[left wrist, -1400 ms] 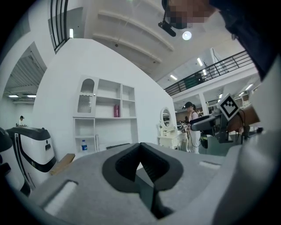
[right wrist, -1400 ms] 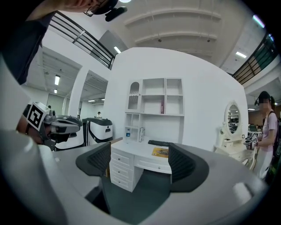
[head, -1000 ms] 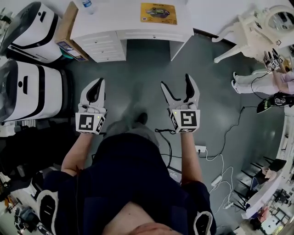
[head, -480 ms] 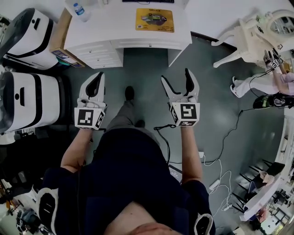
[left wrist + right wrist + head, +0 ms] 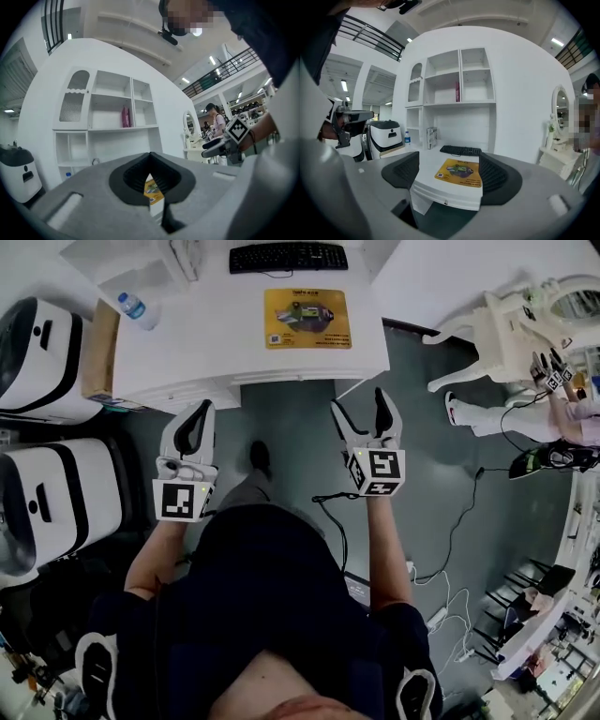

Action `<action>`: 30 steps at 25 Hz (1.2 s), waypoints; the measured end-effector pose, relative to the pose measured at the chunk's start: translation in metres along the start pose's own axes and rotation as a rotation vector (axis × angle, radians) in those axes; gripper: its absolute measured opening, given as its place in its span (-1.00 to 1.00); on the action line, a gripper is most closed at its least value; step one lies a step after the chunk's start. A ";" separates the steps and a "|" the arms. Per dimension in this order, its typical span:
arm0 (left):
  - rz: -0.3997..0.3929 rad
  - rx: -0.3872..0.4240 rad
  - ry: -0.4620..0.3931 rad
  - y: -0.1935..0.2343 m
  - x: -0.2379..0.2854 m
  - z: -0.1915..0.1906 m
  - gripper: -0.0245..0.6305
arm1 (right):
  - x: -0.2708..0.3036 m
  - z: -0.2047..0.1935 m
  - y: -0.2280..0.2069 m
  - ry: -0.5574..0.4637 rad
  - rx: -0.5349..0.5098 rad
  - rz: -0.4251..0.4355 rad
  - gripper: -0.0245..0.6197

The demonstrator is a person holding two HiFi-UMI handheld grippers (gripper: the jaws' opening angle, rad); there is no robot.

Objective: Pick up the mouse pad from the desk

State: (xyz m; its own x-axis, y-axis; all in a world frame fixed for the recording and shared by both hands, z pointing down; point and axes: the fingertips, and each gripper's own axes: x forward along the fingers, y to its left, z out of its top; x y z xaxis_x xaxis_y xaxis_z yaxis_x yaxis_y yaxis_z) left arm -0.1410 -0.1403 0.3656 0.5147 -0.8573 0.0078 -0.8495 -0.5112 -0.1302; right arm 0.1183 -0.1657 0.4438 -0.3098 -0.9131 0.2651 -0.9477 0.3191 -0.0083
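Note:
The yellow mouse pad (image 5: 307,318) lies flat on the white desk (image 5: 187,352), just in front of a black keyboard (image 5: 288,256). Both grippers hang in the air over the grey floor, short of the desk's front edge. My left gripper (image 5: 200,407) is shut and holds nothing; in the left gripper view a sliver of the mouse pad (image 5: 152,190) shows through the gap below its closed tips (image 5: 150,157). My right gripper (image 5: 361,404) is open and empty. In the right gripper view the mouse pad (image 5: 459,172) sits framed between that gripper's (image 5: 450,165) two jaws, still some way off.
A water bottle (image 5: 131,306) stands at the desk's left end, beside a cardboard box (image 5: 97,348). White machines (image 5: 56,493) stand on the left. A white chair (image 5: 511,315) and another person (image 5: 562,399) are on the right. Cables (image 5: 450,549) trail over the floor.
The person has stepped towards the desk: the desk and mouse pad have come closer, and the keyboard has come into view. Both grippers keep their jaws as before.

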 end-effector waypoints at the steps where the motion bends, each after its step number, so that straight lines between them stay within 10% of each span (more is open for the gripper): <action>1: -0.007 0.001 0.005 0.009 0.012 -0.002 -0.92 | 0.016 -0.002 -0.006 0.015 0.019 -0.004 0.30; 30: 0.112 -0.025 0.153 0.058 0.148 -0.044 -0.92 | 0.217 -0.144 -0.128 0.378 0.545 0.047 0.28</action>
State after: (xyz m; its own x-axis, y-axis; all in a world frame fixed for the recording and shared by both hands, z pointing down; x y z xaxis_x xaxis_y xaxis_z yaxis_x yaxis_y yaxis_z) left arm -0.1190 -0.2997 0.4031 0.3945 -0.9073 0.1459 -0.9043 -0.4115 -0.1137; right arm 0.1837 -0.3686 0.6415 -0.3975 -0.7177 0.5718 -0.8680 0.0919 -0.4880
